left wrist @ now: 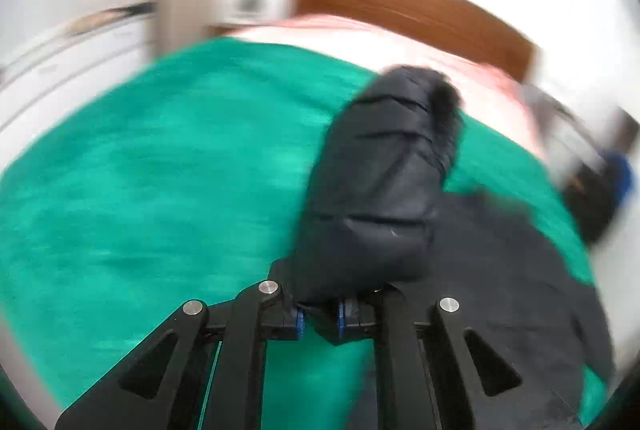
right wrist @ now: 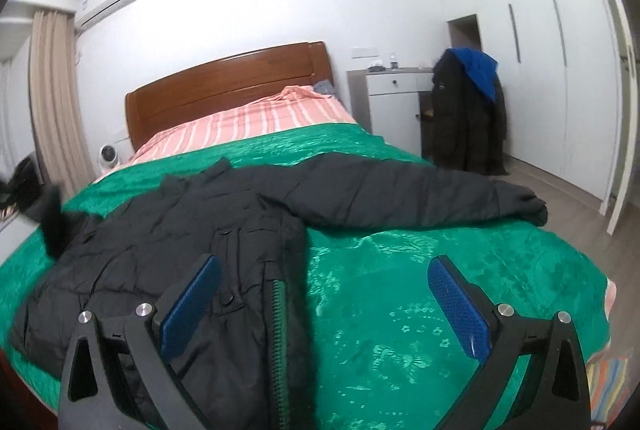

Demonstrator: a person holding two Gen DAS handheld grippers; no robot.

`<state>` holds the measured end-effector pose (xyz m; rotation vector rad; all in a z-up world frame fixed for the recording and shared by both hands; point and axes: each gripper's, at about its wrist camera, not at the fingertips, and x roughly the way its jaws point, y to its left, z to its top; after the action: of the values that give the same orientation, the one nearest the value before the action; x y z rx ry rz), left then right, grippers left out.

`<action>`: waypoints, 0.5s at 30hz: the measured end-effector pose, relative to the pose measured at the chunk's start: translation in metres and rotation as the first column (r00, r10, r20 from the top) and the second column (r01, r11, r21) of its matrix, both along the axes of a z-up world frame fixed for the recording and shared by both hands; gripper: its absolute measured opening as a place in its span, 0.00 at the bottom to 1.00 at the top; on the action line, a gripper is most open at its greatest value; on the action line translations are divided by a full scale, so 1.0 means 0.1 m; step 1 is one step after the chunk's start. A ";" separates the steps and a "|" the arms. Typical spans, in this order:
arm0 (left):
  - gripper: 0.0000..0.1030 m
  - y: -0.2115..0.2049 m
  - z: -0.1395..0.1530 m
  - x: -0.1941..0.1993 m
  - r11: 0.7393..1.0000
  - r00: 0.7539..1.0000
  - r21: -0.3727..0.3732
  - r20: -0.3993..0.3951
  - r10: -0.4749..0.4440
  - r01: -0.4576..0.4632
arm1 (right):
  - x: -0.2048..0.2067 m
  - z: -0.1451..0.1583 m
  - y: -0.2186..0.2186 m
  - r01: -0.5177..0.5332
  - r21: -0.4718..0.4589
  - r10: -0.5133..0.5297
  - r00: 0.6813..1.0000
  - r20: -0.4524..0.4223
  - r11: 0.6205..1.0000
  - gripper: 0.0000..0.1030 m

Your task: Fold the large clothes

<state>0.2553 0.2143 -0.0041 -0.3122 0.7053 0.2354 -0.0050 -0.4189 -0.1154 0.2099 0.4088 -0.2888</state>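
Left gripper (left wrist: 320, 318) jaws clamp black puffer jacket (right wrist: 168, 250) sleeve (left wrist: 384, 182) | right gripper (right wrist: 324, 306) jaws wide, empty, over green bedspread (right wrist: 400, 310) | advice: lay sleeve flat across jacket body; avoid bunching

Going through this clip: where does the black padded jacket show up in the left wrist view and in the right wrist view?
Left wrist: black padded jacket, right of centre, one sleeve pinched in the shut left tool.
Right wrist: jacket lies lower left to centre, one sleeve stretched right; the right tool is open above it.
Shared landmark: green bedspread.
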 end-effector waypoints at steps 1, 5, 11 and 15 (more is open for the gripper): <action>0.08 0.27 -0.09 -0.05 0.997 0.997 0.016 -0.021 0.079 -0.078 | -0.03 0.02 0.02 0.004 0.006 -0.004 1.000 -0.004 1.000 0.99; 0.06 0.97 -0.57 -0.15 0.961 0.953 0.062 -0.129 0.276 -0.270 | -0.04 0.01 0.00 0.017 0.021 -0.016 0.999 -0.032 1.000 0.99; 0.19 1.10 -1.03 -0.10 0.956 0.927 0.097 -0.234 0.293 -0.278 | -0.01 -0.01 0.06 0.010 0.004 -0.010 0.998 -0.063 1.000 0.99; 0.77 1.15 -0.93 -0.41 0.953 0.924 0.082 -0.236 0.302 -0.291 | -0.06 0.02 -0.04 0.014 0.061 -0.010 0.997 -0.071 0.998 0.99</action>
<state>0.2143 0.3294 -0.0968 -0.3499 0.8960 0.5862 -0.0115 -0.4229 -0.1134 0.2626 0.4873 -0.2961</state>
